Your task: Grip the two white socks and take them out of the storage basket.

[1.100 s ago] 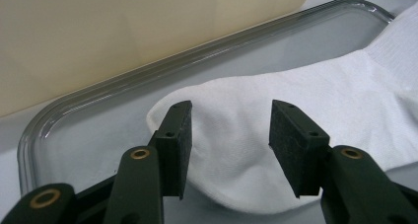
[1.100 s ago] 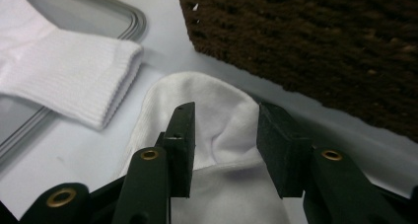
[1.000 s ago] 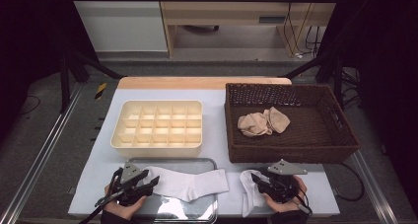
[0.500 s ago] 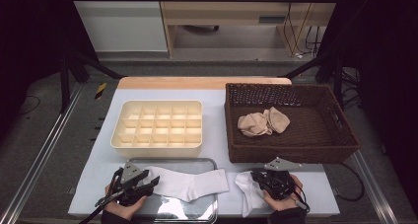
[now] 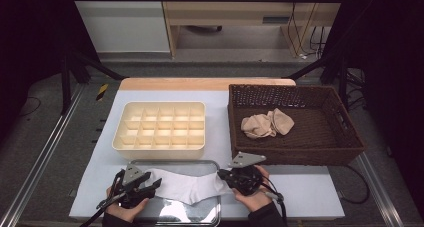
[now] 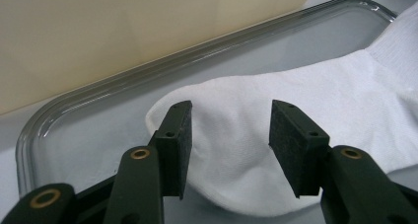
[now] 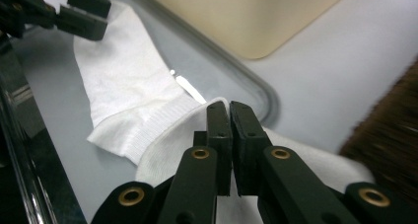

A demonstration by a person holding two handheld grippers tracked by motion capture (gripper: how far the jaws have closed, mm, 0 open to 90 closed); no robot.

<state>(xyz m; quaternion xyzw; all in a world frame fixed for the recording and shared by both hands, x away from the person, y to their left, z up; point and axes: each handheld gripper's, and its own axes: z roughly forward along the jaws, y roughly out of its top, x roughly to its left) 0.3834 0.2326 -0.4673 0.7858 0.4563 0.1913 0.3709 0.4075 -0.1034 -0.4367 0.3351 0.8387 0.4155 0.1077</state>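
White sock (image 5: 187, 187) lies on my tray (image 5: 212, 214); right gripper (image 7: 229, 110) fingers pinch, seemingly, its cuff; left gripper (image 6: 229, 135) fingers wide at the toe. Folding barely begun.

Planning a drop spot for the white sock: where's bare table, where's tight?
Free: the white tabletop in front of the wicker basket, and the strip between basket and cream divider box. Crowded: the metal tray, where the white sock lies between left gripper and right gripper.
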